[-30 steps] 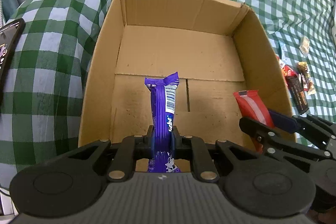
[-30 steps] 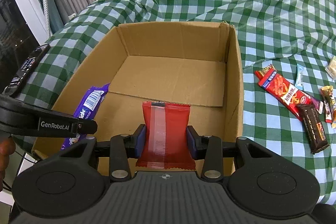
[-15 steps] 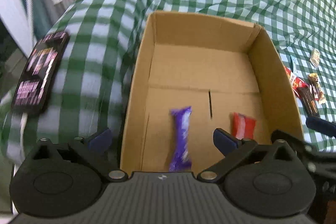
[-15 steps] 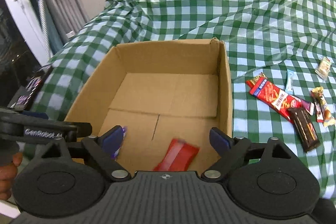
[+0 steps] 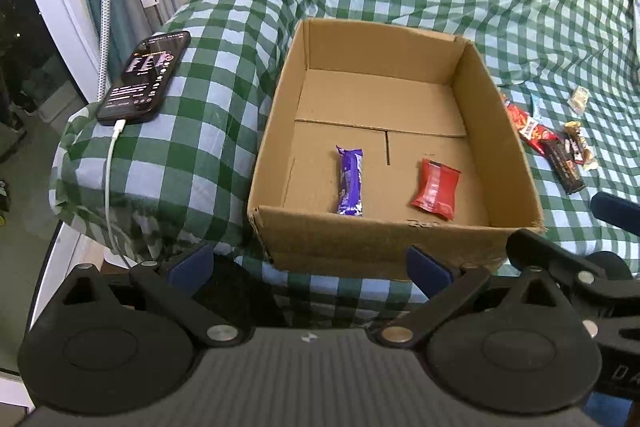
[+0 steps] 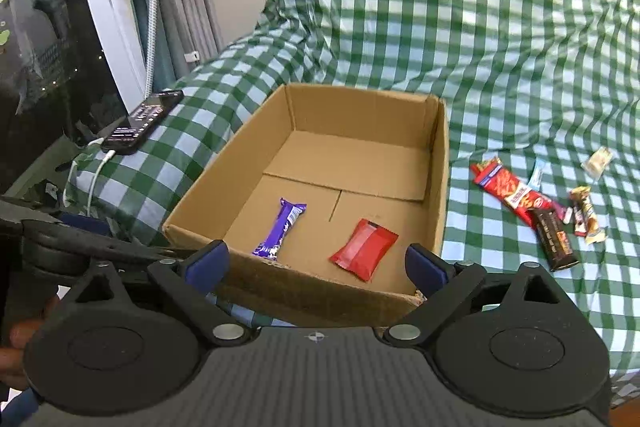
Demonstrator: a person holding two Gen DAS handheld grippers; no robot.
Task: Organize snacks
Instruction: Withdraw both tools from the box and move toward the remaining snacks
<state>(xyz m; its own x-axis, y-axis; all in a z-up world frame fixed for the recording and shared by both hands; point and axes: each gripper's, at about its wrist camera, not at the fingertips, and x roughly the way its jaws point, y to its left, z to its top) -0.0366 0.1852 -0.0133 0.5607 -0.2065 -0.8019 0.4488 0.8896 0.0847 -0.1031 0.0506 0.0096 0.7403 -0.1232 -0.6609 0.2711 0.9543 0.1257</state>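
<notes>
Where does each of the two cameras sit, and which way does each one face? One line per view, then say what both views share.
Left wrist: on the left tongs, looking down along its open fingers at the cardboard box; the right tongs show at the right edge.
Right wrist: on the right tongs, jaws opening with nothing between them, facing the same box from farther right; the left tongs and a hand show at left.
Shared: box, purple bar, red packet, phone, loose snacks on the checked cloth.

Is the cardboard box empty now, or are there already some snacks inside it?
Not empty. The cardboard box holds two snacks lying flat on its floor: a purple bar and a red packet.
</notes>
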